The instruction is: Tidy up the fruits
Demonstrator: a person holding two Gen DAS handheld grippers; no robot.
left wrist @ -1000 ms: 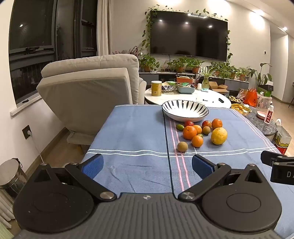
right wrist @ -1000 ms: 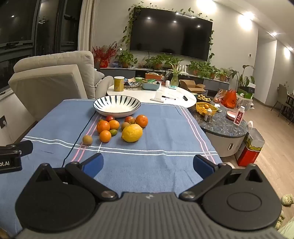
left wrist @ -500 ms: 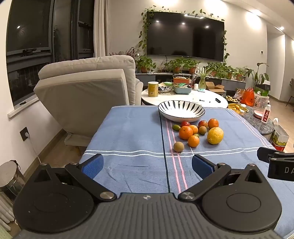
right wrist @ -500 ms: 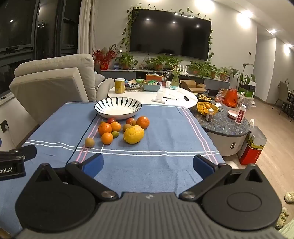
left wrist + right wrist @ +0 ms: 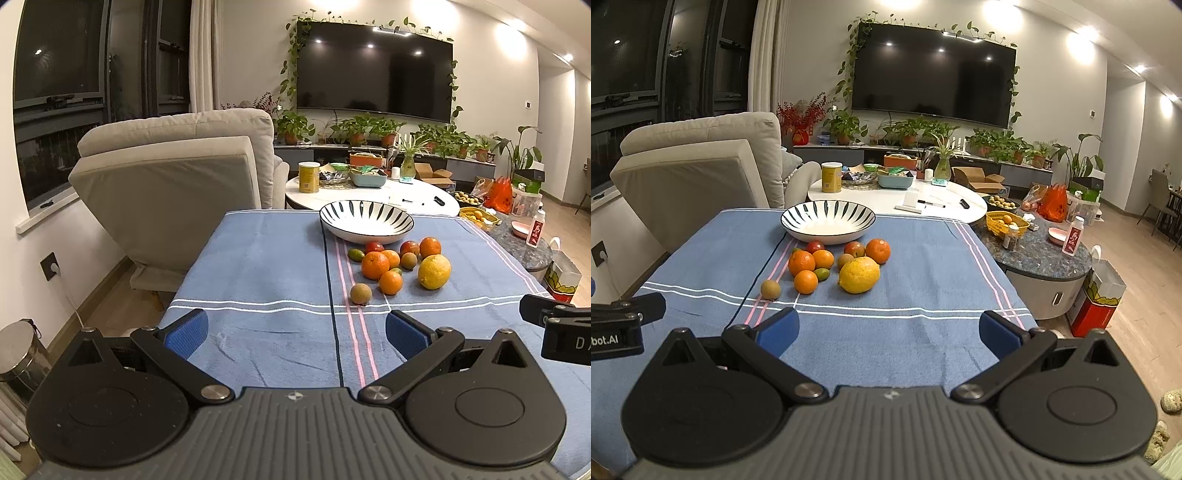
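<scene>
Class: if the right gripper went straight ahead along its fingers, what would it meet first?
Probably the lemon: the open right gripper points over bare tablecloth towards it. Height is unclear, so it might pass above.

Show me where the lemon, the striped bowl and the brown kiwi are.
lemon (image 5: 859,275), right wrist view, middle of its yellow skin.
striped bowl (image 5: 816,213), right wrist view, striped inner wall.
brown kiwi (image 5: 361,294), left wrist view, middle of the fruit.
</scene>
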